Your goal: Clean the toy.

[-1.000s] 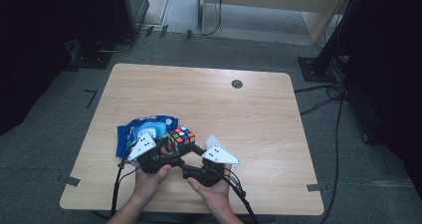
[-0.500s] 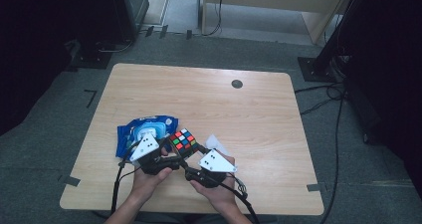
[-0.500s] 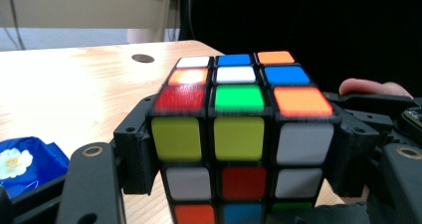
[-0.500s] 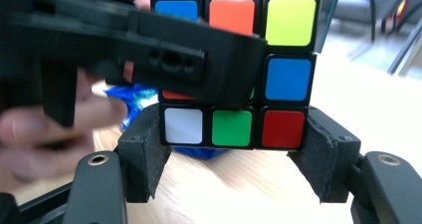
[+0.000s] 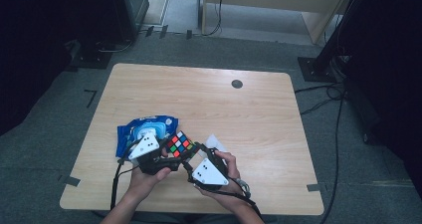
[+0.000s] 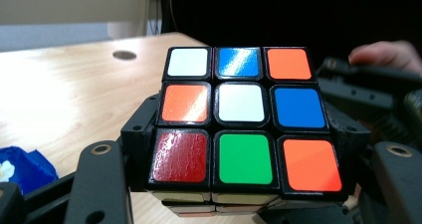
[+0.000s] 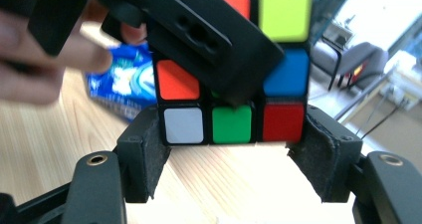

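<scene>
Two hand-held tongs share a puzzle cube (image 5: 180,144) above the counter (image 5: 259,114). The left tongs (image 6: 239,174) are clamped on it to steady it. The right tongs (image 7: 234,149) pinch its lowest layer, seemingly to twist it.

In the right gripper view, a black jaw of the left gripper (image 7: 209,40) crosses in front of the Rubik's cube (image 7: 234,119), hiding most of its upper and middle stickers, and the cube's top runs off the picture's edge. The yellow-green sticker is blurred. Beyond the right gripper (image 7: 234,159), the blue wet-wipes pack (image 7: 124,84) is blurred and half hidden behind blurred fingers (image 7: 45,59); its print cannot be read.

In the left gripper view, the cube's (image 6: 241,119) underside is cut off by the lower edge.
</scene>
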The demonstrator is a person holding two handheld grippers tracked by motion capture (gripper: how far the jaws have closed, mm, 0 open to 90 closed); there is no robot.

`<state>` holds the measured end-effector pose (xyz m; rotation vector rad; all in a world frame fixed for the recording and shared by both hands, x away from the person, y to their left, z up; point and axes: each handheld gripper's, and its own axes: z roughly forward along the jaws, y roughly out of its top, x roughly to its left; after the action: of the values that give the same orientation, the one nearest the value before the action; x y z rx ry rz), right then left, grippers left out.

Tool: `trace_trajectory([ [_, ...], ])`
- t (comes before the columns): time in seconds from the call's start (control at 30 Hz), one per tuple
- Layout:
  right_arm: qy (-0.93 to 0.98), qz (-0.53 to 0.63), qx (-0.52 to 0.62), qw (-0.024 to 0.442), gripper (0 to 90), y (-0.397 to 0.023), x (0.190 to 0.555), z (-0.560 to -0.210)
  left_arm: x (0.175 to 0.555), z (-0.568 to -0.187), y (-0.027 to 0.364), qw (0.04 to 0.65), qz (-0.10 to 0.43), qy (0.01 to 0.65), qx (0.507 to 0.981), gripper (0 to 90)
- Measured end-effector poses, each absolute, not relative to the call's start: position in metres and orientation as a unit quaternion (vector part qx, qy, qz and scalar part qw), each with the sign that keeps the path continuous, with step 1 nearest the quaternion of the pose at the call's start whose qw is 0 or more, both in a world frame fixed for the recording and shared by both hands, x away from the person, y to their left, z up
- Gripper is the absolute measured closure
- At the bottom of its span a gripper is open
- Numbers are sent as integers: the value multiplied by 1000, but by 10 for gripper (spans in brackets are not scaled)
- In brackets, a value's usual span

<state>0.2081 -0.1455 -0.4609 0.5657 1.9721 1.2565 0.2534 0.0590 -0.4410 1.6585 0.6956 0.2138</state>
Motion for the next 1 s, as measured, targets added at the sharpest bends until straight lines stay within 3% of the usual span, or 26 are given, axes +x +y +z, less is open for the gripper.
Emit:
trace_trajectory([
  [0.03,759,497,236,348,320,-146,208,-460,253,-442,61,628,96,311,707,338],
  [0.2,714,567,362,195,287,-151,216,-463,253,-444,70,659,99,330,669,338],
  [0.33,694,601,368,149,323,-152,218,-458,250,-446,64,654,103,318,678,338],
  [0.53,722,578,316,214,330,-152,214,-453,253,-447,62,643,84,314,694,335],
  [0.77,758,519,225,324,335,-153,206,-451,255,-442,60,619,71,292,726,330],
  [1.0,768,501,187,352,354,-154,204,-455,251,-442,59,614,98,273,734,338],
])
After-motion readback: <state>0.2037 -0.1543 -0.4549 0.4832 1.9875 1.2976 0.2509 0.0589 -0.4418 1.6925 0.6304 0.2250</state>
